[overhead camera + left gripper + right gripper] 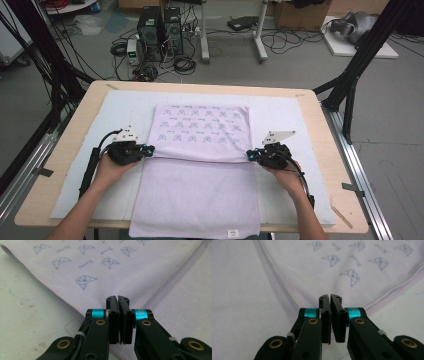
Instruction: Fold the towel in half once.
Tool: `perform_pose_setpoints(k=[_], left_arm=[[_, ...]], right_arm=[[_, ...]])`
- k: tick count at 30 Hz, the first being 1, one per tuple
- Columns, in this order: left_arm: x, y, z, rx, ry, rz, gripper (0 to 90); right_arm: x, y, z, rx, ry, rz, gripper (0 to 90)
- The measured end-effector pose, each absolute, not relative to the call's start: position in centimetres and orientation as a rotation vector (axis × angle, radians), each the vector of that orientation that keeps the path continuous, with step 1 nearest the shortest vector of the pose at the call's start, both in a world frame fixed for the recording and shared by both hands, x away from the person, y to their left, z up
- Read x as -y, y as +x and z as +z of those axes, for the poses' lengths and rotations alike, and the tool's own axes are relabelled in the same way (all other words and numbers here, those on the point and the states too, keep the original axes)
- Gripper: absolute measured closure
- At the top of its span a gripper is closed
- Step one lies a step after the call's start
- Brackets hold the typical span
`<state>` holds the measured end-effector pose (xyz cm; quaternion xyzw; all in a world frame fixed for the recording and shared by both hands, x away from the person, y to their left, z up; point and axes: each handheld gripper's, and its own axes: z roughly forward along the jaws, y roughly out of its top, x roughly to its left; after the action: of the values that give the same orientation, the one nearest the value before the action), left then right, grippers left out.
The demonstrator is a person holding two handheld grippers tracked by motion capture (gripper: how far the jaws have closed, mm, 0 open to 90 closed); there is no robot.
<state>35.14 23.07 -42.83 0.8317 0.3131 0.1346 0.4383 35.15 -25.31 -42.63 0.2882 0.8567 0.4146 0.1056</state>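
Lilac towel [200, 165], two hand-held grippers.

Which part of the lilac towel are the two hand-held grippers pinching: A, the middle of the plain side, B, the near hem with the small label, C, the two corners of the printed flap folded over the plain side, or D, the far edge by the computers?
C: the left hand-held gripper and right hand-held gripper each close on a corner of the towel where its printed flap ends.
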Motion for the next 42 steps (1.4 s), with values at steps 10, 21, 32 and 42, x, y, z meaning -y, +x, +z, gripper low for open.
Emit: perform_pose_setpoints(k=[10,21,32,42], left_arm=[[-23.9,34.8,-39.9,-0.772,1.991,0.366,86.8],[-23.4,31.8,-40.1,-0.718,2.073,0.349,86.7],[-24.0,27.2,-40.8,-0.669,2.084,0.341,86.8],[-24.7,28.8,-42.1,-0.675,2.081,0.326,62.3]], right_arm=[[25.5,34.6,-39.2,-2.461,0.789,1.318,87.0],[25.8,31.9,-39.1,-2.502,0.738,1.338,87.0],[26.8,28.0,-39.6,-2.554,0.693,1.375,89.2],[24.4,30.5,-41.6,-2.586,0.645,1.257,68.4]])
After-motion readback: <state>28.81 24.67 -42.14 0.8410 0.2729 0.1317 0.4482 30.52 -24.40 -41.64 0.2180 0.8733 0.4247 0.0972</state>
